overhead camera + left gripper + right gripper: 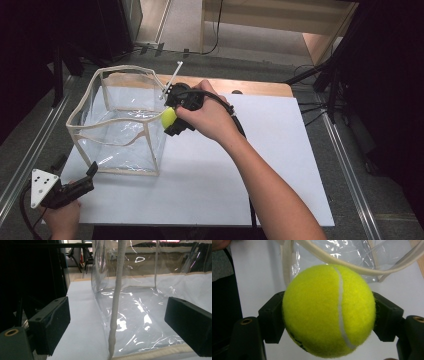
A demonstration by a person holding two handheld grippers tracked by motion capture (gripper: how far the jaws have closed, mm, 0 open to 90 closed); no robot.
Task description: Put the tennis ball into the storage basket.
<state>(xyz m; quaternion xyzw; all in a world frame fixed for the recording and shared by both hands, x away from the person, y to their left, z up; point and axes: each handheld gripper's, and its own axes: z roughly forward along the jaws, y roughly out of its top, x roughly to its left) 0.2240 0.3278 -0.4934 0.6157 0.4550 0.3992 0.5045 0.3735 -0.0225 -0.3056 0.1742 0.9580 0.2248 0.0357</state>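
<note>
A yellow tennis ball [169, 117] [329, 310] is clamped between the black jaws of my right gripper [170, 119] [329, 315], held in the air at the right-hand rim of a clear plastic bag [117, 125] with cream-coloured piping. The bag stands open-topped on the white board [225, 170]. My left gripper [90, 175] [117, 322] rests low at the board's near left corner, jaws apart, with the bag's near corner seam [113, 315] between them but untouched.
Beyond the white board lies a strip of wooden tabletop [250, 86]. Metal rails [30, 150] run along both sides of the table. Dark stands and cables [325, 85] crowd the back right.
</note>
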